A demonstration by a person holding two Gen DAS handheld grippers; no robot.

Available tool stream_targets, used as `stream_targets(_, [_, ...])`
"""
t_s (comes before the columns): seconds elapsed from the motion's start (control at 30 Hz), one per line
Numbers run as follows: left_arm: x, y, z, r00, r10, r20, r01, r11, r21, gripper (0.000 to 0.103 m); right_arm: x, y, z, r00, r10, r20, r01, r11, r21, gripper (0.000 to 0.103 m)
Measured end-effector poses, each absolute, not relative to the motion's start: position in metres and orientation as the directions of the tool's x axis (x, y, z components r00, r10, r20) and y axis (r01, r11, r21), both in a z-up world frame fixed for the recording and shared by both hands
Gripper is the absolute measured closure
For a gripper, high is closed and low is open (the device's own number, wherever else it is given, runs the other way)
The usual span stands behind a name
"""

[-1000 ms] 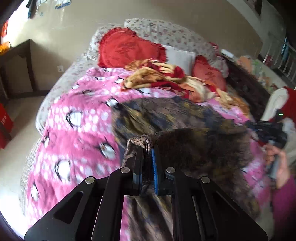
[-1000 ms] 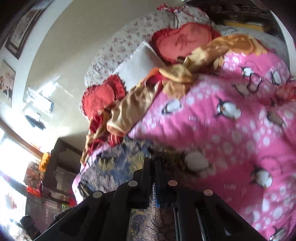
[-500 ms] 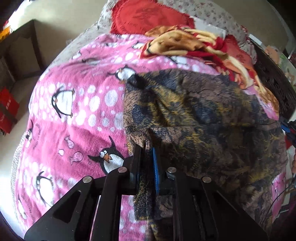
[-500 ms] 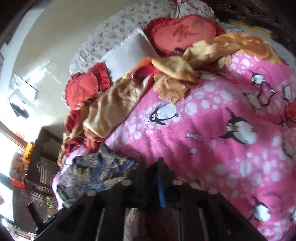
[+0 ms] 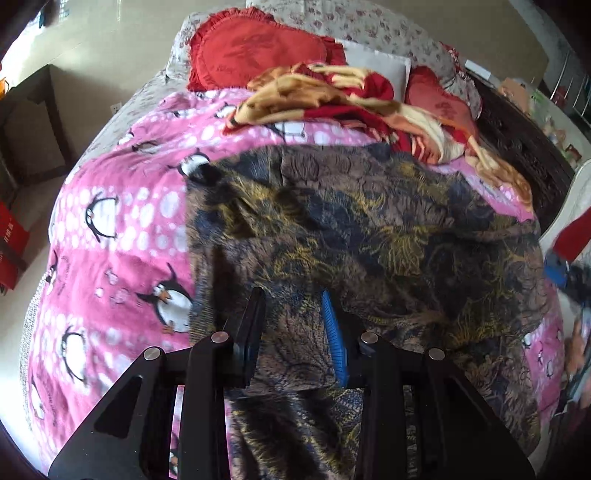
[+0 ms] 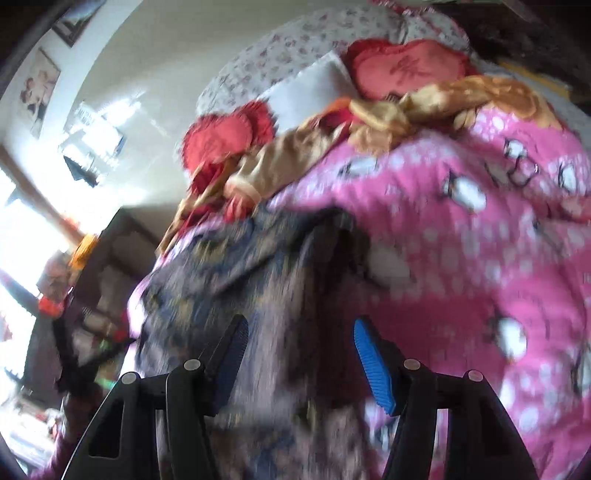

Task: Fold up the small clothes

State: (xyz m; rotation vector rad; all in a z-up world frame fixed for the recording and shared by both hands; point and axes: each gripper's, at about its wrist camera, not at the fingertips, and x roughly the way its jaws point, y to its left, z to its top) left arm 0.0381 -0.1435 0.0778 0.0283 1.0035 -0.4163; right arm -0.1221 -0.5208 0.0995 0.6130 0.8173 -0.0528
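The left gripper [image 5: 293,317] hangs over a bed, its two fingers parted a little, the jaws having just been opening; a dark brown, blue and gold patterned garment [image 5: 369,229] lies in the gap beneath them, and the pads do not press on it. The right gripper [image 6: 299,350] stands wider apart, its jaws also just opened, with the same garment [image 6: 266,295] lying loose between the fingers and neither pad squeezing it; this view is blurred. Each gripper shows one black finger and one with a ridged blue pad [image 5: 332,332]. The garment is spread flat across a pink blanket [image 5: 122,229] printed with penguins and white dots, covering much of the bed's middle. Beyond it, a crumpled red and yellow blanket [image 5: 332,96] lies near the head of the bed. Two red frilled cushions [image 5: 255,51] and one white pillow [image 5: 376,62] rest against a flowered bed cover [image 5: 369,26]. One dark wooden cabinet [image 5: 29,122] stands beside the bed.
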Motion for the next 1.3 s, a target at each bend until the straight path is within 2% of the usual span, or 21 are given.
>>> stream_targets(0.07, [0.044, -0.145, 0.067, 0.452, -0.318, -0.833, 0.327, 0.928, -0.177, 0.072, -0.094, -0.530, 0.095, 0.666, 0.112, -0.738, 0.346, 0.830, 0.438, 0.045])
stream_targets(0.2, [0.056, -0.147, 0.045, 0.421, -0.300, -0.856, 0.301, 0.936, -0.181, 0.072, -0.046, -0.550, 0.080, 0.606, 0.115, -0.787, 0.407, 0.806, 0.431, 0.048])
stream_targets(0.27, [0.058, -0.150, 0.040, 0.423, -0.296, -0.857, 0.304, 0.937, -0.173, 0.072, -0.032, -0.568, 0.068, 0.558, 0.018, -0.830, 0.523, 0.768, 0.369, 0.048])
stream_targets(0.33, [0.060, -0.153, 0.039, 0.429, -0.286, -0.857, 0.306, 0.938, -0.160, 0.072, -0.029, -0.581, 0.056, 0.577, 0.047, -0.815, 0.552, 0.714, 0.432, 0.047])
stream_targets(0.5, [0.065, -0.153, 0.039, 0.420, -0.300, -0.857, 0.308, 0.935, -0.177, 0.072, -0.057, -0.579, 0.074, 0.638, 0.080, -0.766, 0.482, 0.735, 0.477, 0.047])
stream_targets(0.6, [0.065, -0.151, 0.038, 0.423, -0.306, -0.853, 0.300, 0.936, -0.187, 0.072, -0.093, -0.565, 0.090, 0.688, 0.182, -0.703, 0.365, 0.750, 0.551, 0.045])
stream_targets(0.67, [0.064, -0.154, 0.038, 0.429, -0.296, -0.853, 0.299, 0.938, -0.175, 0.070, -0.109, -0.551, 0.093, 0.693, 0.234, -0.682, 0.302, 0.765, 0.569, 0.032])
stream_targets(0.8, [0.061, -0.158, 0.039, 0.439, -0.280, -0.854, 0.290, 0.943, -0.161, 0.066, -0.103, -0.523, 0.078, 0.651, 0.239, -0.721, 0.284, 0.803, 0.523, 0.032])
stream_targets(0.83, [0.060, -0.158, 0.040, 0.438, -0.281, -0.854, 0.288, 0.944, -0.162, 0.066, -0.098, -0.520, 0.074, 0.644, 0.239, -0.727, 0.282, 0.809, 0.516, 0.044])
stream_targets(0.87, [0.060, -0.158, 0.040, 0.434, -0.285, -0.855, 0.289, 0.943, -0.167, 0.066, -0.095, -0.518, 0.071, 0.636, 0.241, -0.734, 0.276, 0.817, 0.507, 0.079])
stream_targets(0.9, [0.059, -0.157, 0.040, 0.430, -0.291, -0.855, 0.290, 0.941, -0.174, 0.066, -0.089, -0.516, 0.069, 0.612, 0.232, -0.756, 0.275, 0.834, 0.479, 0.091])
stream_targets(0.97, [0.059, -0.153, 0.039, 0.422, -0.309, -0.853, 0.291, 0.937, -0.196, 0.066, -0.088, -0.520, 0.072, 0.607, 0.157, -0.779, 0.312, 0.854, 0.416, 0.096])
stream_targets(1.0, [0.059, -0.152, 0.038, 0.421, -0.312, -0.851, 0.291, 0.936, -0.200, 0.066, -0.088, -0.524, 0.075, 0.608, 0.088, -0.789, 0.341, 0.869, 0.360, 0.097])
stream_targets(1.03, [0.059, -0.152, 0.036, 0.421, -0.313, -0.851, 0.293, 0.935, -0.199, 0.066, -0.089, -0.530, 0.075, 0.594, -0.005, -0.804, 0.390, 0.877, 0.282, 0.103])
stream_targets(1.07, [0.059, -0.153, 0.035, 0.422, -0.310, -0.852, 0.295, 0.935, -0.195, 0.066, -0.090, -0.539, 0.071, 0.570, -0.070, -0.819, 0.440, 0.868, 0.232, 0.103])
stream_targets(1.1, [0.059, -0.153, 0.035, 0.425, -0.307, -0.851, 0.295, 0.936, -0.190, 0.066, -0.091, -0.550, 0.062, 0.548, -0.069, -0.833, 0.475, 0.846, 0.242, 0.103])
stream_targets(1.17, [0.056, -0.155, 0.037, 0.436, -0.297, -0.850, 0.299, 0.938, -0.175, 0.065, -0.101, -0.563, 0.056, 0.578, 0.021, -0.816, 0.474, 0.805, 0.357, 0.103])
stream_targets(1.3, [0.054, -0.159, 0.036, 0.447, -0.288, -0.847, 0.309, 0.938, -0.156, 0.060, -0.117, -0.557, 0.089, 0.667, 0.053, -0.743, 0.416, 0.801, 0.431, 0.100])
